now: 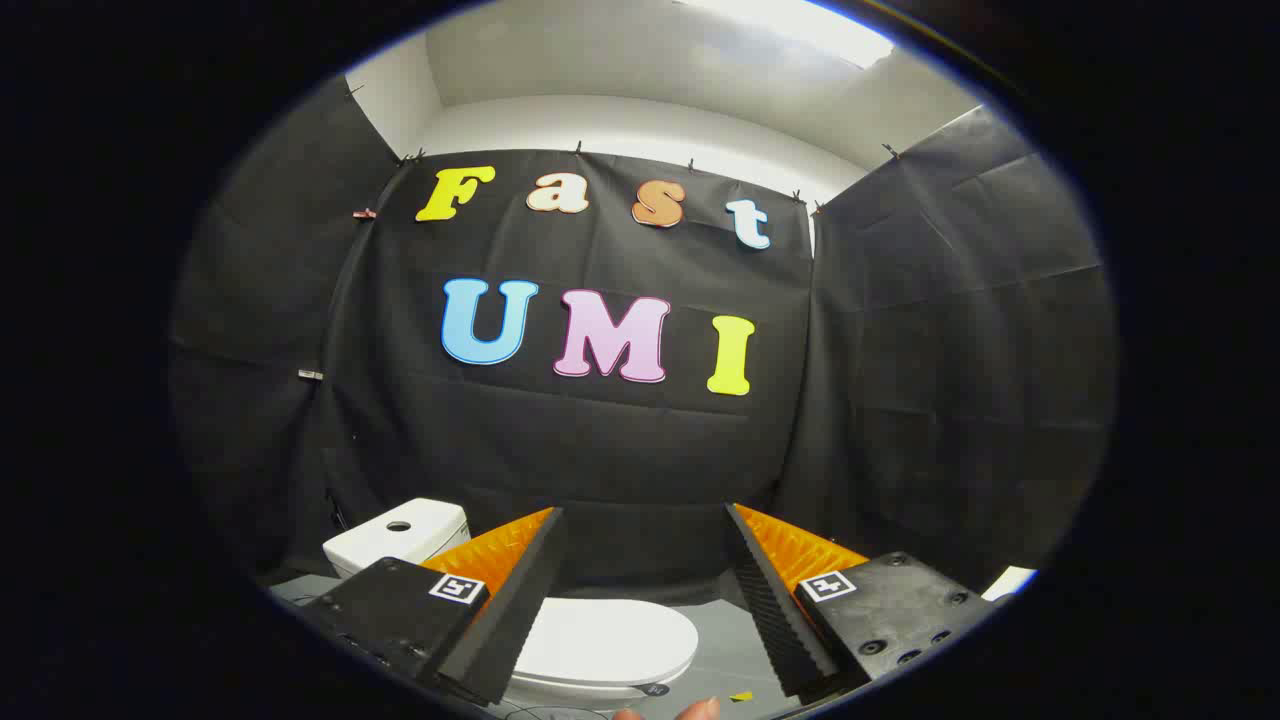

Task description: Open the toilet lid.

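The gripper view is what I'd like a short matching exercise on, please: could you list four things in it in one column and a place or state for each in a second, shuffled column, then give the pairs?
Things:
1. toilet lid
2. toilet tank
3. gripper
4. fingertip

Places or states:
A. open, with its fingers spread wide and touching nothing
B. closed flat, showing low between the fingers
C. bare skin showing below the toilet bowl, near the grey floor
D. white with a round button on top, beyond the left finger against the black cloth

Pairs: 1-B, 2-D, 3-A, 4-C
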The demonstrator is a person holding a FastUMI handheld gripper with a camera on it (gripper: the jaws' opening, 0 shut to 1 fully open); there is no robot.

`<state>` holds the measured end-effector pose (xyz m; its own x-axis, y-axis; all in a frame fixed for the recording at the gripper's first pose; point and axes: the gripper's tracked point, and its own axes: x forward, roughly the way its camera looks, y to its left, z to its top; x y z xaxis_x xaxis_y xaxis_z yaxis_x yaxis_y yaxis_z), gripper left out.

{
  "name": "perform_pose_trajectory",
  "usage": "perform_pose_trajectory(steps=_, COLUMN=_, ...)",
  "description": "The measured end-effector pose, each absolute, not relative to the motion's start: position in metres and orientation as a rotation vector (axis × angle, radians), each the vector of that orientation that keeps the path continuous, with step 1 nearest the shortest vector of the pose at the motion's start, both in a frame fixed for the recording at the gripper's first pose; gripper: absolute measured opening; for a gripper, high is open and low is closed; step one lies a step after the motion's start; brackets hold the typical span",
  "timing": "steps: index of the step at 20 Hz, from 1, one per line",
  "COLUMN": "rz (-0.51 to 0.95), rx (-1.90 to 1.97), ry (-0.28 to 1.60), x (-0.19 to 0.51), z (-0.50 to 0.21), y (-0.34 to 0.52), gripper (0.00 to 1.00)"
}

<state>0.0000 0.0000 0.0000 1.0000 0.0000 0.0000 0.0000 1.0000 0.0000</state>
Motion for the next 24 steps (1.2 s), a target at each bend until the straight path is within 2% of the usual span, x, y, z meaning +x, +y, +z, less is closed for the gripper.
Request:
perform_pose_trajectory(steps=9, rz=-0.016, rx=-0.008, ry=-0.054, x=0.010, z=-0.003, y=-0.006, gripper=0.98)
perform_pose_trajectory(steps=16, rz=0.003, rx=0.007, ry=-0.075, x=0.024, z=-0.033, y=-0.002, gripper=0.98)
perform_pose_trajectory(steps=24, rz=0.031, rx=-0.074, ry=-0.062, x=0.043, z=-0.113, y=-0.008, gripper=0.98)
